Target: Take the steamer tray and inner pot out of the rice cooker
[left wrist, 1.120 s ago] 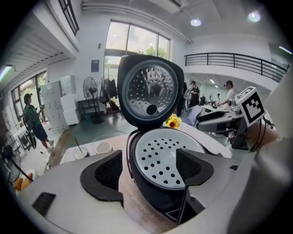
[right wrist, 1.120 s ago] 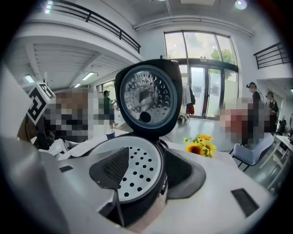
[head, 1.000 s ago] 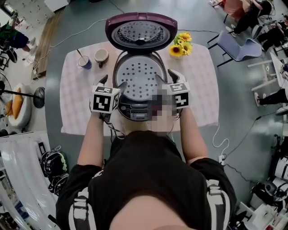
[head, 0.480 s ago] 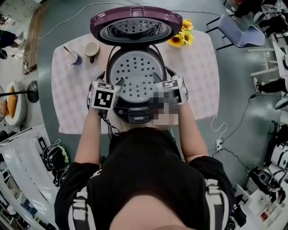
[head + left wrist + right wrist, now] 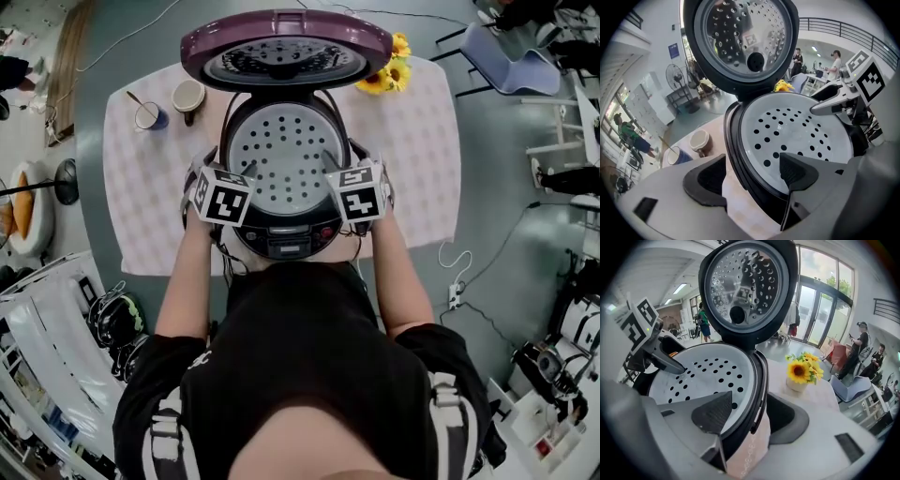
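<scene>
Head camera: high above the person, facing steeply down, taking in the whole table (image 5: pixel 412 141) and the open rice cooker (image 5: pixel 284 242). Left gripper (image 5: pixel 752 176) camera: low and close at the cooker's left rim, facing across the steamer tray (image 5: pixel 797 136) toward the right gripper (image 5: pixel 747 413). Right gripper camera: mirrored at the right rim, facing back. All three views share the tray and the raised lid (image 5: pixel 286 52).

Table (image 5: pixel 422 159), pale checked cloth.
- Far left corner: blue cup (image 5: pixel 148 116) holding a spoon (image 5: pixel 137 101); brown mug (image 5: pixel 188 97) just beside it.
- Far right corner: sunflowers (image 5: pixel 389 73).
- Floor: blue chair (image 5: pixel 511 67) beyond the far right corner; standing fan (image 5: pixel 66 182) left of the table; white cable (image 5: pixel 457 272) near the right edge.
</scene>
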Demonstrator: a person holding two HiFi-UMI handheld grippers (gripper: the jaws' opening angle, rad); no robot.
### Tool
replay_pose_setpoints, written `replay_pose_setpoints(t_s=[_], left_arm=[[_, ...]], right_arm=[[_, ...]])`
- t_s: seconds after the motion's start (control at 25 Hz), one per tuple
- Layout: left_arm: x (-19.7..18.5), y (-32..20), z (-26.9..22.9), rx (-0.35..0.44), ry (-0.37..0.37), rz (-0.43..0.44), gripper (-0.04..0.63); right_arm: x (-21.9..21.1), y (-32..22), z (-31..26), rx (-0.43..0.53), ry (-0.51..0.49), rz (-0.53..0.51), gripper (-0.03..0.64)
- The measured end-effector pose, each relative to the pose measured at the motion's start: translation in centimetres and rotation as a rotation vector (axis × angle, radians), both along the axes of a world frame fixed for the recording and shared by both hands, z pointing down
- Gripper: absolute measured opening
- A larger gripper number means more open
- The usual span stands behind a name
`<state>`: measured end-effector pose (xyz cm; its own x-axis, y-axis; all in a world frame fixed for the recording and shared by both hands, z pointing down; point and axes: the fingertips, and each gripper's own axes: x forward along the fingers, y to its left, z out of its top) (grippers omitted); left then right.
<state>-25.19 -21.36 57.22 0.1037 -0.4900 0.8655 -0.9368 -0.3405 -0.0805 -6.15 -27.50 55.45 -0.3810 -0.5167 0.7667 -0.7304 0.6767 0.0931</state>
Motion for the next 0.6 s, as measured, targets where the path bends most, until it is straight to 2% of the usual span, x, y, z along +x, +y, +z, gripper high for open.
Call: replay_pose_setpoints(t_s=[0.08, 0.24, 0.44, 0.6], left_arm=[[0.0, -0.2, 0.1, -0.001, -0.006, -0.008, 0.349], [-0.3, -0.1, 0.1, 0.001, -0.006, -0.047, 0.291], [-0.5, 0.3, -0.6, 0.014, -0.009, -0.045, 0.248], [-0.2, 0.1, -1.7, 0.037, -0.014, -0.039, 0.21]], right_arm=[[0.0, -0.2, 0.0, -0.001, 0.003, 0.0, 0.225], [-0.2, -0.2, -0.2, 0.005, 0.015, -0.003, 0.21], [-0.5, 0.1, -1.0, 0.036, 0.027, -0.021, 0.198], [-0.7, 0.0, -2.2, 0.076, 0.012, -0.014, 0.15]])
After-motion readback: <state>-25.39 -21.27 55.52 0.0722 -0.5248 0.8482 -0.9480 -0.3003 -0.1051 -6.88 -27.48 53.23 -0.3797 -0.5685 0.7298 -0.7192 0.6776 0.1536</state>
